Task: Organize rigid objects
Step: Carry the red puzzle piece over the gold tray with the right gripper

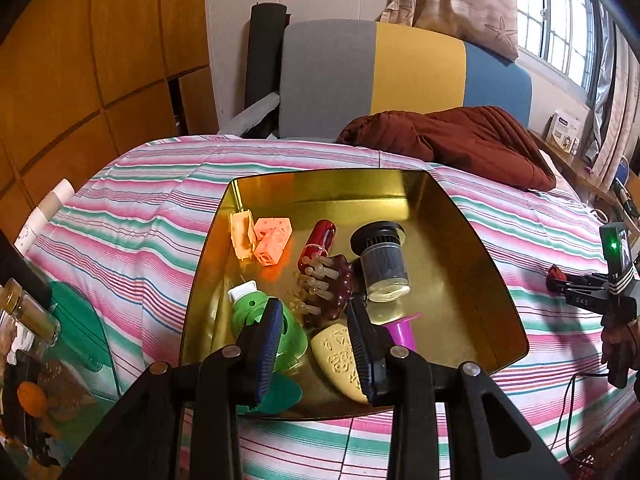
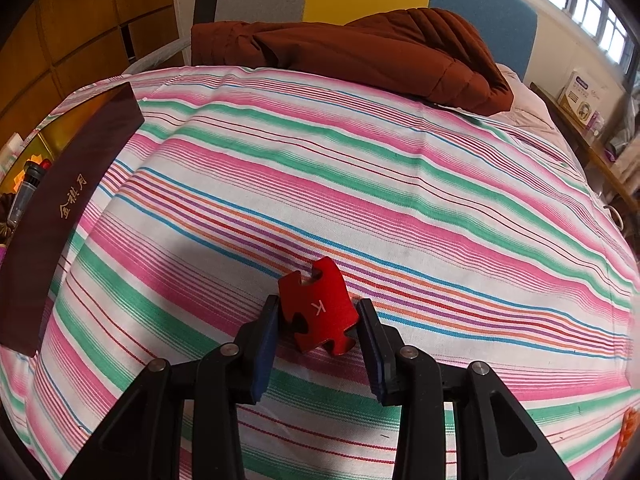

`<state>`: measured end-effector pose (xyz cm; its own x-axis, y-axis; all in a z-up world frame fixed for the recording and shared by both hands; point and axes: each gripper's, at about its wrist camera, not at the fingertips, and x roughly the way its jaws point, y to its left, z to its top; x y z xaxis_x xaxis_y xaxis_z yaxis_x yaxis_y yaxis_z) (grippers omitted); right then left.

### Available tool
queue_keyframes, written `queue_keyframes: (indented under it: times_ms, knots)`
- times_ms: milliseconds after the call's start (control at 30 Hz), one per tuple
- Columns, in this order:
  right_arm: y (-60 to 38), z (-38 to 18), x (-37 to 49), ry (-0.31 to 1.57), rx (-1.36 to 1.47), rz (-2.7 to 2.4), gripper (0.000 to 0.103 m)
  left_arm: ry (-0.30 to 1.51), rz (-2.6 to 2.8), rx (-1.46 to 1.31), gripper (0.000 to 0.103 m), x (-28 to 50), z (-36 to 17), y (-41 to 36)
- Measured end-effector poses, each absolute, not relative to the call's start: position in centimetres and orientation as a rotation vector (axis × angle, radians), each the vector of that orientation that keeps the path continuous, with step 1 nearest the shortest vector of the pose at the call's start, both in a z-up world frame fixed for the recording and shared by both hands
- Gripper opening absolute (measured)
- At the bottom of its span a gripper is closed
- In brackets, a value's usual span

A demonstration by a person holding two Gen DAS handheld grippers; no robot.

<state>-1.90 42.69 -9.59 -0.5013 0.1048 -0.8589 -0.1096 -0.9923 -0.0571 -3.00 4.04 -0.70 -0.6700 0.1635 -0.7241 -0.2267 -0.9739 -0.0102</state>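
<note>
A red puzzle piece (image 2: 319, 309) marked with the letter K is held between the two blue pads of the right gripper (image 2: 318, 314), whose jaws are closed narrowly on the piece's opposite edges just above a striped bedsheet (image 2: 360, 184). From the left wrist view, the same gripper (image 1: 558, 276) is seen at the far right of the bed, the red piece at its tip, well apart from the tin.

The left gripper (image 1: 316, 320) is held over the near edge of a gold-lined tin box (image 1: 472, 264) that rests on the sheet. Its jaws are parted by a moderate gap and nothing is clamped between them; the things in the tin are seen beyond and below the pads.

Inside the tin, an orange perforated cube block (image 1: 272, 242) lies toward the far left corner, beside a paler orange piece (image 1: 241, 235). A red capsule-shaped item (image 1: 320, 238) lies near the middle, with a dark maroon brush with pale bristles (image 1: 330, 290) just in front of it. A dark ribbed cylinder with a black cap (image 1: 382, 262) lies tilted on its side to the right of the brush. Nearer the camera are a green plastic piece with a white cap (image 1: 250, 306), a cream embossed block (image 1: 340, 356) and a purple funnel-shaped piece (image 1: 404, 330), each partly hidden by the left gripper's fingers.

From the right wrist view, the tin's dark maroon outer wall (image 2: 60, 216) with gold characters is seen at the left edge. A brown quilted jacket (image 2: 360, 52) lies at the head of the bed.
</note>
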Motion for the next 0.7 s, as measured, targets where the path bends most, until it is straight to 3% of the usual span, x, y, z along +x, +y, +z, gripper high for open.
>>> queue_keyframes:
  times_ms: [467, 700]
  knots:
    - [40.3, -8.4, -1.1, 0.078, -1.586, 2.511, 0.038, 0.12, 2.688, -1.15, 0.033, -2.7, -0.7, 3.2]
    - [36.1, -4.9, -0.3, 0.104, -1.5, 2.646, 0.038, 0.101, 2.699, -1.153, 0.033, -2.6, -0.9, 2.2]
